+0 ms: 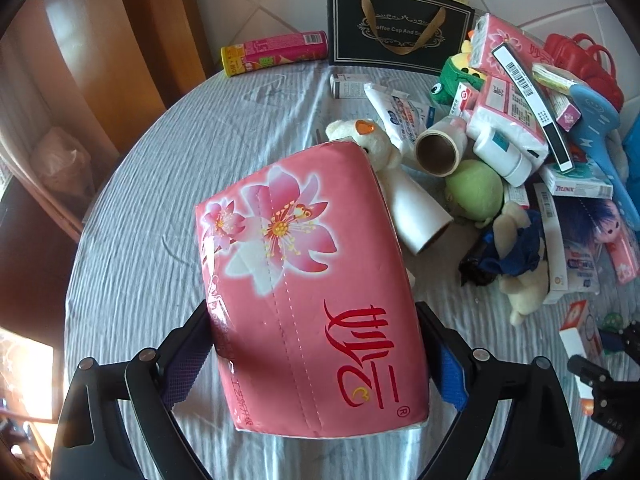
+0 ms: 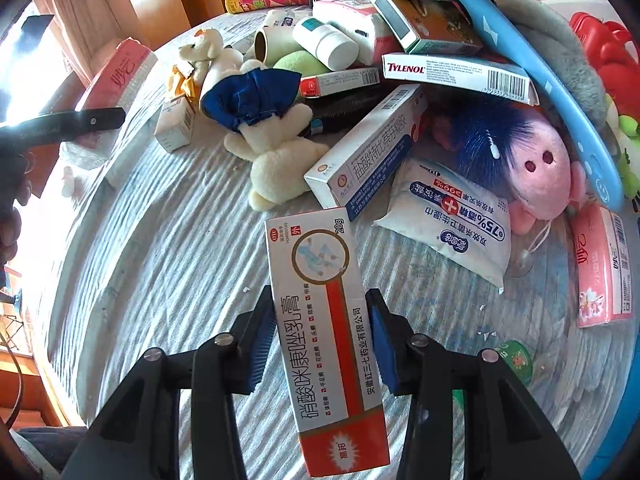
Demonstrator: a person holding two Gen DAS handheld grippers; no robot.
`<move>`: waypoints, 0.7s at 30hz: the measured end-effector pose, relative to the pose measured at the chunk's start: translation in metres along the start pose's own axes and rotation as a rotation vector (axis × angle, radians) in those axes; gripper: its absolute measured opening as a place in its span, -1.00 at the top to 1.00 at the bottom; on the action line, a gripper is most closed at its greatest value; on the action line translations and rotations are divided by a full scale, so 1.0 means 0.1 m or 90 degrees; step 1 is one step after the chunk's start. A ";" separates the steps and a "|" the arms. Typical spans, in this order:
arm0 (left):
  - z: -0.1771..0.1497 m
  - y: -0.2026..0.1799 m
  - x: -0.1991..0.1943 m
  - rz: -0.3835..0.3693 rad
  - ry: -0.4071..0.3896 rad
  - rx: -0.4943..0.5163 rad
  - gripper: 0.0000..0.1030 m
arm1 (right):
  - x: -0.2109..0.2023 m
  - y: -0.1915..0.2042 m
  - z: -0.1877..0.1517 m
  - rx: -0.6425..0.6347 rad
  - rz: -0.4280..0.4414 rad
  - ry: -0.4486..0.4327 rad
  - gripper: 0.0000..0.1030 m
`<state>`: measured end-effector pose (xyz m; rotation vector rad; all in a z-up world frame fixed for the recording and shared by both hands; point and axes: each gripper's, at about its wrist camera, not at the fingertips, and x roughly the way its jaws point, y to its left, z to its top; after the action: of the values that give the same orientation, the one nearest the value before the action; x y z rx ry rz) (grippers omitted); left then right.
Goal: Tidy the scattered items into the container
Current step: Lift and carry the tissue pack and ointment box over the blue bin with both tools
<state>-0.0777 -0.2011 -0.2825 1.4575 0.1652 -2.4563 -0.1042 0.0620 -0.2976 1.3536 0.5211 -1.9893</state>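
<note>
My left gripper point(image 1: 316, 364) is shut on a pink tissue pack point(image 1: 304, 280) with a flower print and holds it above the grey tablecloth point(image 1: 152, 208). The pack also shows at the left of the right wrist view point(image 2: 120, 76). My right gripper point(image 2: 324, 344) is shut on a white and red ointment box point(image 2: 328, 332), held over the cloth. A pile of scattered items lies beyond: a cream teddy in a blue skirt point(image 2: 260, 120), a pink plush with blue hair point(image 2: 532, 164), a Tylenol box point(image 2: 456, 74), a wipes pack point(image 2: 452, 224). A red basket point(image 1: 580, 60) sits at the far right.
A black gift bag point(image 1: 400, 26) stands at the table's back edge, with a pink and yellow snack can point(image 1: 276, 52) lying beside it. A second pink tissue pack point(image 2: 600, 268) lies at the right. A wooden door point(image 1: 100, 60) is behind the table on the left.
</note>
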 end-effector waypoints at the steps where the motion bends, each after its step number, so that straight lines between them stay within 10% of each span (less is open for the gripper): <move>1: 0.00 0.01 -0.05 0.000 -0.003 0.000 -0.83 | -0.05 -0.01 0.01 0.002 0.000 -0.004 0.16; 21: 0.08 -0.32 -1.30 0.011 -0.081 0.004 -0.83 | -1.37 -0.10 -0.29 0.074 0.019 -0.109 0.16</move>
<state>-0.0354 -0.1489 -0.1662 1.2935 0.1176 -2.5278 -0.0596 0.1287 -0.1824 1.2372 0.3094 -2.1139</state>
